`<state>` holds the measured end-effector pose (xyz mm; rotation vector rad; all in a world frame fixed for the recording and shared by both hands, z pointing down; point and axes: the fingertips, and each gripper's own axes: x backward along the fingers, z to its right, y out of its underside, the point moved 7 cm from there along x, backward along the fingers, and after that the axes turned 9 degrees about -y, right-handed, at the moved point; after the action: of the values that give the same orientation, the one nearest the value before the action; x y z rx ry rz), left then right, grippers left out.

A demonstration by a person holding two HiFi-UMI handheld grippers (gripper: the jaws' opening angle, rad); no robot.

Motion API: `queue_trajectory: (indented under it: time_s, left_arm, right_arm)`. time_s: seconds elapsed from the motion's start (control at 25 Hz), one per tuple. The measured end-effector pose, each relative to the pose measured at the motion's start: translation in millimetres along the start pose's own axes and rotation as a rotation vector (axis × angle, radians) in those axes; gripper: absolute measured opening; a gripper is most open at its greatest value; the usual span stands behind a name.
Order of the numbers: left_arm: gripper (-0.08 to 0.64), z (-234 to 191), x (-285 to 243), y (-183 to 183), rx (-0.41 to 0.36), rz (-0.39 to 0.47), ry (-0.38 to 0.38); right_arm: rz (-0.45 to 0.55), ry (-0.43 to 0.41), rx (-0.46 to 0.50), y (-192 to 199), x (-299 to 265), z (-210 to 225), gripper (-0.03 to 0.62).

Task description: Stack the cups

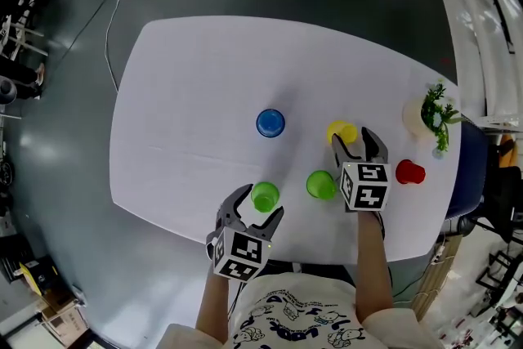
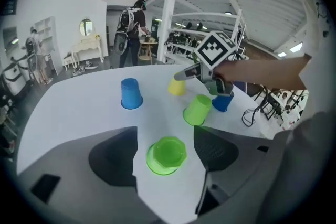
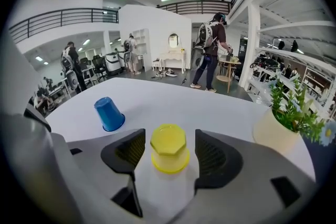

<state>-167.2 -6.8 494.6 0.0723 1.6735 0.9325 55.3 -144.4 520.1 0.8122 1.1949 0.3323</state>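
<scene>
Cups: unstacked, spread over the white table [image 1: 196, 78]; I saw no two touching
Left gripper [image 1: 261, 200]: jaws apart round the near green cup [image 2: 166, 153]; a gap either side, nothing gripped
Right gripper [image 1: 351, 136]: jaws wide round the upturned yellow cup [image 3: 169, 147]; not pressing it
Others: second green cup [image 1: 320, 185] between the grippers; blue cup [image 1: 270, 123] farther off; red cup [image 1: 409, 172] right of my right gripper

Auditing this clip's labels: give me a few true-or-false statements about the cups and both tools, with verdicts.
The yellow cup sits upside down between the right tool's open jaws. True.
The left tool is clamped on the blue cup. False: its open jaws flank a green cup; the blue cup stands apart.
Two cups are already stacked. False: every cup stands alone on the table.
A red cup stands near the potted plant. True.
</scene>
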Motion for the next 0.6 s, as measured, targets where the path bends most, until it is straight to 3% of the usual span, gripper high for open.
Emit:
queue_trajectory:
  time_s: [0.24,0.28,0.32,0.6]
  left_arm:
    - [0.319,4.1,-14.4,17.1,-0.113,-0.099,-0.034]
    - [0.284,4.1,-15.8,18.8,-0.115,-0.1,-0.039]
    - [0.242,4.3,-16.7,19.7,-0.108,-0.095,-0.039]
    - [0.239,-7.7,-12.4,-10.3,0.005,0.011,-0.038]
  right_arm:
    - [-0.001,0.003,-0.008,-0.6,0.2,0.6,0.311]
    - [-0.001,0.004,-0.011,0.2,0.2,1.5,0.311]
    - [0.0,0.004,-0.013,1.2,0.1,2.6,0.311]
    - [0.005,0.001,-0.027,1.0,1.4,6.3,0.304]
